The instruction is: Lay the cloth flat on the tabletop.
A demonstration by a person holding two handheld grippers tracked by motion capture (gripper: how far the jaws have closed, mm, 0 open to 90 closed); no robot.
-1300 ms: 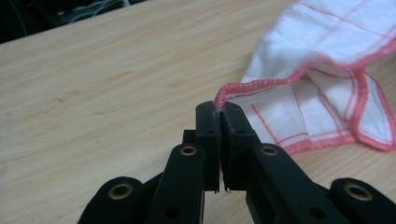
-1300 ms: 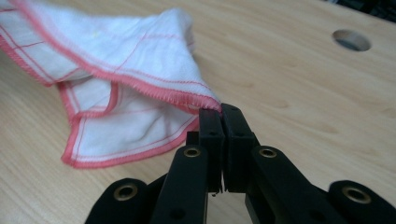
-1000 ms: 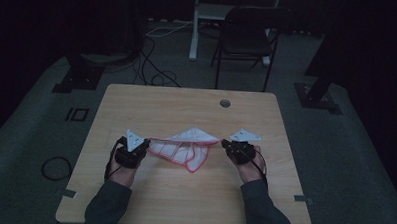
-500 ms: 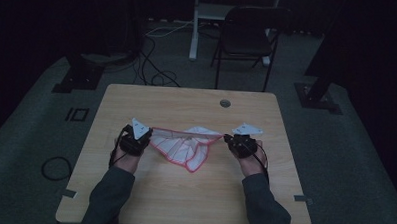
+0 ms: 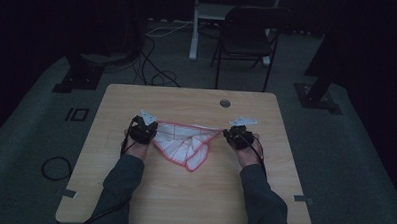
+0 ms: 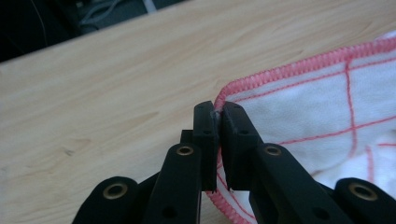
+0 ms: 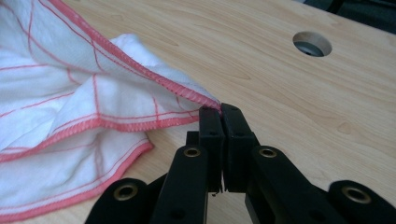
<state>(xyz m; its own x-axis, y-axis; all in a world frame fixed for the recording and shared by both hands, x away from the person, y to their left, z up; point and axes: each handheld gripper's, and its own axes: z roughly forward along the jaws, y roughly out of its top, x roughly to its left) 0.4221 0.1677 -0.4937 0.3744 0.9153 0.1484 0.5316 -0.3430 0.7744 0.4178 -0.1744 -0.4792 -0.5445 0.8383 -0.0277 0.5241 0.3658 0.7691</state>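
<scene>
A white cloth with red stitched edges and a red grid lies rumpled on the wooden table, stretched between my two grippers. My left gripper holds its left corner; in the left gripper view the jaws stand almost together with the cloth's hem pinched at their tips, and they have just been opening slightly. My right gripper is shut on the right corner; in the right gripper view its tips clamp the cloth's red hem just above the tabletop.
A round cable hole sits near the table's far edge, also seen ahead of the right gripper. A dark chair and cables stand on the floor beyond the table. Bare wood surrounds the cloth.
Both hands have moved away from the person, toward the table's far side, the left one also inward. The cloth's top edge now runs straighter between them and the cloth lies farther up the table.
</scene>
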